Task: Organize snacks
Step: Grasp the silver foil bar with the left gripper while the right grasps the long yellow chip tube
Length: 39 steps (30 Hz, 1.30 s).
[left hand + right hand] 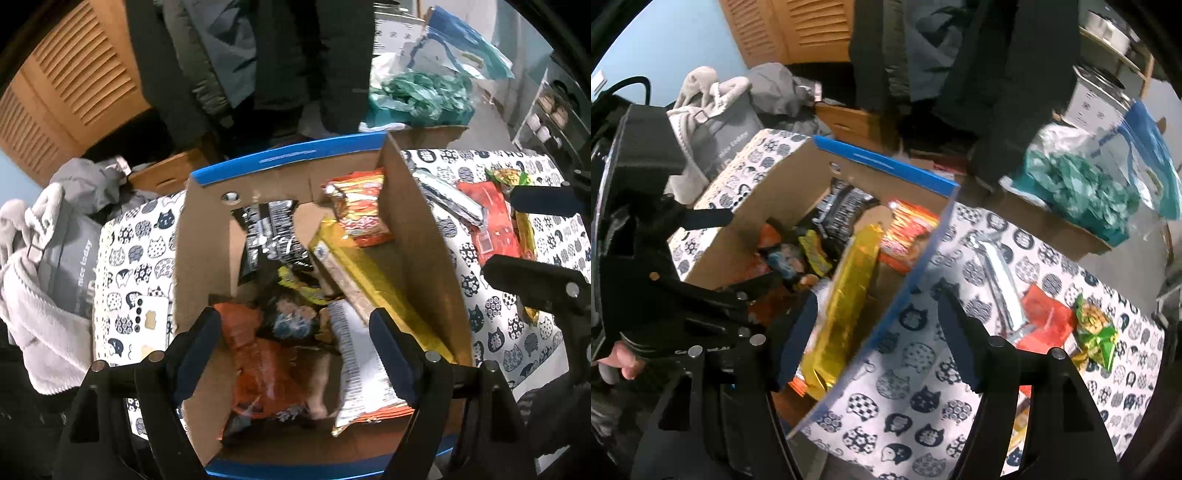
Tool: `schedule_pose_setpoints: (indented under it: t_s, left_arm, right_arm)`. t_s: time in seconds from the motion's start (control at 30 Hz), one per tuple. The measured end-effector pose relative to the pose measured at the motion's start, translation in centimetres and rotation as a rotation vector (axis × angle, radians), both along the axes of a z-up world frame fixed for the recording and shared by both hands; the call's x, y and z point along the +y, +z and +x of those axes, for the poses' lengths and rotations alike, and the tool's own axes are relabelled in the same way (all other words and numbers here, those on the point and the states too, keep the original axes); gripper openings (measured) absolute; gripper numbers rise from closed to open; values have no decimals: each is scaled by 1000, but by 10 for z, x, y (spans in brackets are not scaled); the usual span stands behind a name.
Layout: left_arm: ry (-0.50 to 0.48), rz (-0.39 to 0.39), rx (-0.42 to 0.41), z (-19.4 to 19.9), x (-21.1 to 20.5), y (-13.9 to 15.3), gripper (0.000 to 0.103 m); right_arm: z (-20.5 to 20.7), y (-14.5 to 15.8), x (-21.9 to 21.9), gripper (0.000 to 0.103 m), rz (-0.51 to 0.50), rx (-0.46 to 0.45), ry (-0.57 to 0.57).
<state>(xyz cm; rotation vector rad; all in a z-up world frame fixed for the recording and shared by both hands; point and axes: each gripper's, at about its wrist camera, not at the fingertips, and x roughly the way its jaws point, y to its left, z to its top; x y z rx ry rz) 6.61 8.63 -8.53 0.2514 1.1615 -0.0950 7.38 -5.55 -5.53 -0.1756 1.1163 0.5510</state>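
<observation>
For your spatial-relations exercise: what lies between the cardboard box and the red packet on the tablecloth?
A silver packet lies between the box and the red packet, shown in both views.

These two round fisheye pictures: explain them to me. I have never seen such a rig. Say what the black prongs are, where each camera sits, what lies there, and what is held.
No robot here: a person holds a hand-operated claw in each hand, and a camera on each looks along its two fingers.

The left camera shows the left claw open above a cardboard box full of snack packets, among them a long gold packet.

The right camera shows the right claw open astride the box's right wall, holding nothing.

On the cat-print tablecloth outside the box lie a silver packet, a red packet and a green packet.

Neither claw grips anything.
</observation>
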Motion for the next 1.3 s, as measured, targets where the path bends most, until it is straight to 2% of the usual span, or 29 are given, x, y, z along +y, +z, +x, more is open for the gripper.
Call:
schedule_pose_setpoints:
  t_s: [0.4, 0.6, 0.73, 0.93, 1.07, 1.3]
  left_arm:
    - [-97, 5, -3, 5, -69, 12, 84]
    - [-134, -32, 39, 10, -104, 8, 84]
    - [-155, -29, 59, 15, -127, 1, 84]
    - [-164, -32, 93, 22, -156, -16, 84]
    - [-161, -51, 129, 25, -171, -29, 84]
    - [-185, -17, 139, 26, -193, -47, 84]
  right_arm:
    - [6, -18, -81, 74, -27, 35, -136]
    - [3, -31, -126, 74, -28, 58, -198]
    - [2, -35, -153, 76, -49, 51, -241]
    - [5, -56, -193, 76, -60, 100, -323]
    - [4, -73, -205, 76, -68, 142, -345]
    - [5, -96, -219, 76, -82, 191, -376]
